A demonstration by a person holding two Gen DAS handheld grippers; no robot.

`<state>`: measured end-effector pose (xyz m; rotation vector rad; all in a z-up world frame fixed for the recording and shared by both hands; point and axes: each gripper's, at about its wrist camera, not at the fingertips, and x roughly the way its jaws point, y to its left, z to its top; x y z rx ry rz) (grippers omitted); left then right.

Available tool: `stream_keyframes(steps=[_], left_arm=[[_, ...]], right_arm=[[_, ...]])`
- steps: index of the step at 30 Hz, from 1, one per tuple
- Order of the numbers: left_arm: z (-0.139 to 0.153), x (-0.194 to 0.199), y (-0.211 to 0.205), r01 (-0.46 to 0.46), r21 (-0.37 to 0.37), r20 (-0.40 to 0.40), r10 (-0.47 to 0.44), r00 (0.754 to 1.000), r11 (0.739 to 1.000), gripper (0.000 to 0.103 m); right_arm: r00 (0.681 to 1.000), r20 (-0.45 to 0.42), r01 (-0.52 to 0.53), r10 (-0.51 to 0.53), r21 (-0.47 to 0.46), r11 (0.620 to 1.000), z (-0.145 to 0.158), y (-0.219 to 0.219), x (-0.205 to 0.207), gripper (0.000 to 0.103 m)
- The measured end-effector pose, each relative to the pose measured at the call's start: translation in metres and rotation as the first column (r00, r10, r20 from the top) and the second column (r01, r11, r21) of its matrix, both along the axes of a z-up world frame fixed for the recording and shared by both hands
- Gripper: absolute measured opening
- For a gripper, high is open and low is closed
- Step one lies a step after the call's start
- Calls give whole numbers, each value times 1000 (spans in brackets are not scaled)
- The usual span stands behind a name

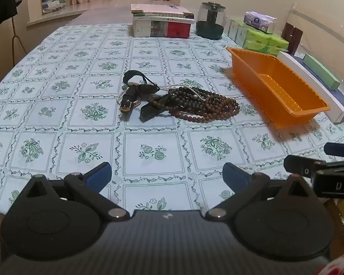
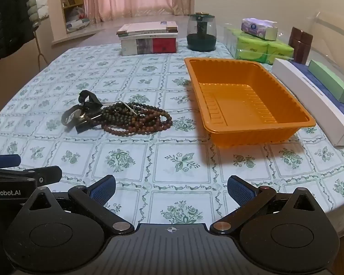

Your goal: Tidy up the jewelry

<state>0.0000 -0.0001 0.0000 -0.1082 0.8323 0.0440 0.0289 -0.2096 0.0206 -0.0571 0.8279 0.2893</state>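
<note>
A: How far along is the tidying?

B: By my reading, nothing is done yet. The orange tray is empty, and all the jewelry sits in one heap on the desk, ahead of both pairs of fingers.

A: And the fingers?

B: The left gripper has its fingers spread as wide as they go, nothing between them. The right gripper is the same: wide open, empty. Both hang above the near edge of the desk, well short of the heap.

A: Where does the heap lie relative to them?

B: Straight ahead of the left fingers; ahead and off to the left of the right fingers. The tray lies ahead and right of both.

A: Counts?

B: One tray. One tangle of brown bead strands; I cannot tell how many strands. One black-strapped watch, it seems, and one thin pale chain running through the tangle.
</note>
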Motion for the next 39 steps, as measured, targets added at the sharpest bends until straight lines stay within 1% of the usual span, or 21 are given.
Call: stream_keyframes(steps=[1, 4, 6, 8, 12, 39], left_arm=[[0, 1, 0, -1, -3, -18, 1, 1000, 1000, 102], [0, 4, -4, 9, 5, -15, -9, 1000, 1000, 102], [-3, 3, -8, 15, 1, -12, -15, 1000, 1000, 102], [-2, 4, -3, 14, -16, -5, -14, 1000, 1000, 102], [-2, 0, -4, 14, -18, 13, -14, 1000, 1000, 102], [2, -1, 2, 10, -19, 16, -10, 1000, 1000, 102]], right_arm=[[1000, 3, -1, 1, 0, 1000, 0, 0, 0, 103], [1000, 6, -2, 2, -5, 1000, -1, -1, 1, 103], [1000, 5, 0, 0, -5, 1000, -1, -2, 1, 103], [1000, 1, -1, 1, -7, 1000, -1, 2, 1, 103], [1000, -3, 1, -1, -9, 1000, -1, 3, 2, 103], [1000, -3, 9, -9, -4, 1000, 0, -1, 3, 103]])
